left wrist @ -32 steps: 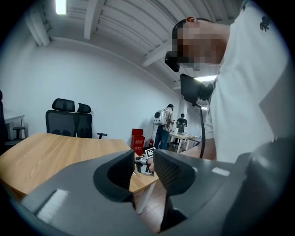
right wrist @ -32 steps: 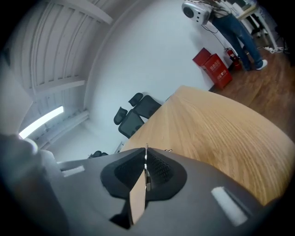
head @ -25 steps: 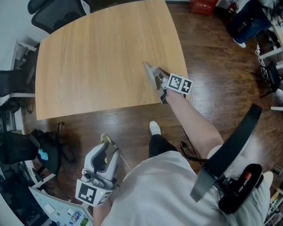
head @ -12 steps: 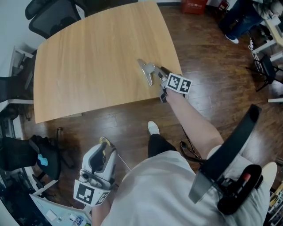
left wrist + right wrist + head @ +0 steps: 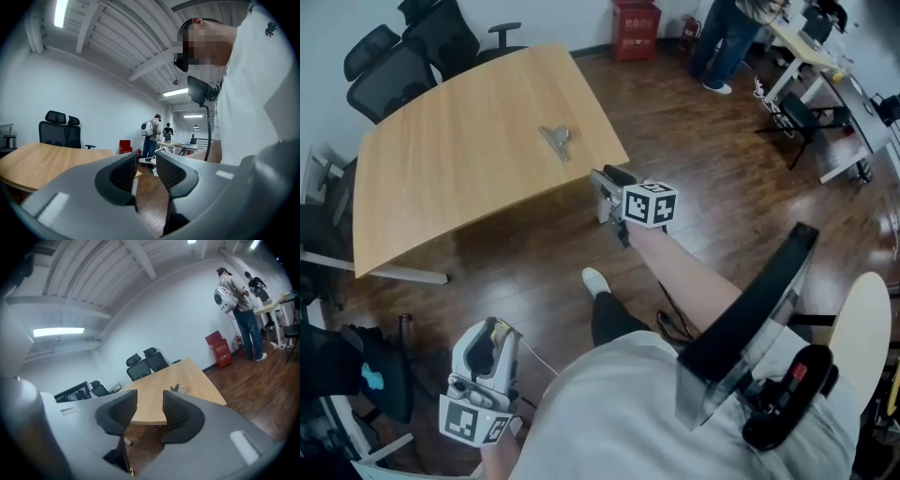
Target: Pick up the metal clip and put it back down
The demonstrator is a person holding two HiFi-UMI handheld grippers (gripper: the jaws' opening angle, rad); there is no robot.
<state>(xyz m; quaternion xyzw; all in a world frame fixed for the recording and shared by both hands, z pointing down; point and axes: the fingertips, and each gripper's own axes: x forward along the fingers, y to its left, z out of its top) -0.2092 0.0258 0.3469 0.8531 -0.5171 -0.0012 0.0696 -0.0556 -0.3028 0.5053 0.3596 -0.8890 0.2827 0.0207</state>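
Now metal clip (image 5: 556, 139) lies well beyond right gripper's (image 5: 147, 401) opening, empty jaws.

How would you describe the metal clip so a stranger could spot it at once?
Find the light wooden table beside the black office chairs. The metal clip lies on it near the right-hand edge. It is small, silver and shiny against plain wood.

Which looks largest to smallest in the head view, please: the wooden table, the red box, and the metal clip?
Largest: wooden table.
Next: red box, though farther from the camera.
Smallest: metal clip.
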